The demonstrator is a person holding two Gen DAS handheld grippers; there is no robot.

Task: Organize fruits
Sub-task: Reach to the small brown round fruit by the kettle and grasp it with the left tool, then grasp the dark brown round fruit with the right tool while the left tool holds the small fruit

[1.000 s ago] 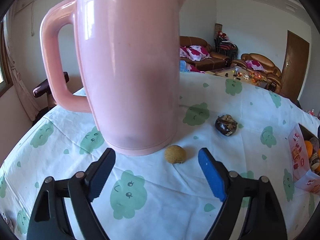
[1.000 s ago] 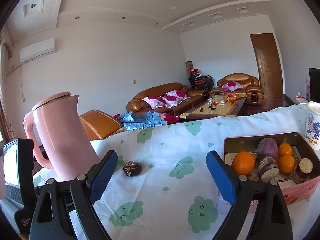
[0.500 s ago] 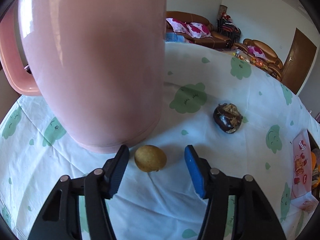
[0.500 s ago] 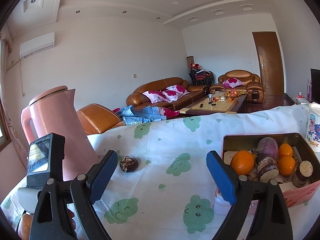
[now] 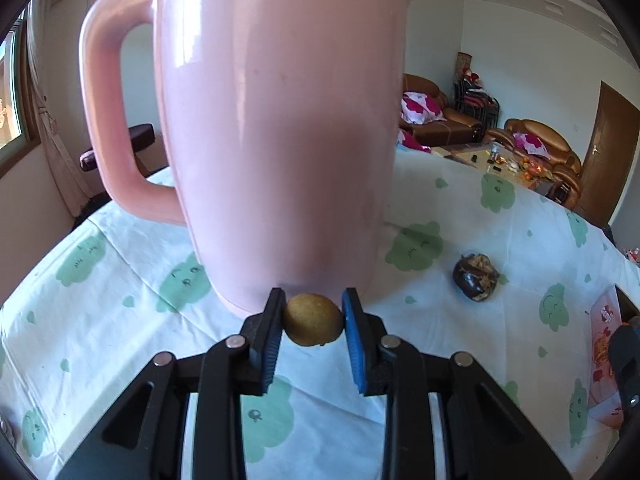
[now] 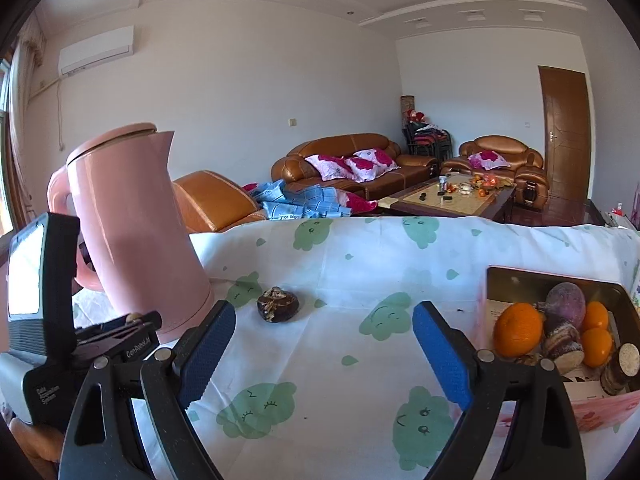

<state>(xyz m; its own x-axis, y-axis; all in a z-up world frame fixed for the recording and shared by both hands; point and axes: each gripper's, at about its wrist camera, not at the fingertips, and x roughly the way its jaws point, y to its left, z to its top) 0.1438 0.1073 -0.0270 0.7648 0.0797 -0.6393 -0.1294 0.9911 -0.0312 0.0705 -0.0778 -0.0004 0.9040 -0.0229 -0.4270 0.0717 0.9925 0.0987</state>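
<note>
small tan fruit (image 5: 314, 325) sits clenched between the left claw (image 5: 313, 330) pads; right claw (image 6: 324, 356) gapes, box (image 6: 560, 400) rightward.

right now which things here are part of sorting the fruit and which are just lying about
Part of the job:
- small tan fruit, in the left gripper
- dark fruit on the cloth
- box of fruit

Just lying about:
- pink kettle

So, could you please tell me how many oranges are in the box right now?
3 show in the box: a large orange at its left side, and two smaller ones, and, further right. More may be hidden under the other items.
</note>
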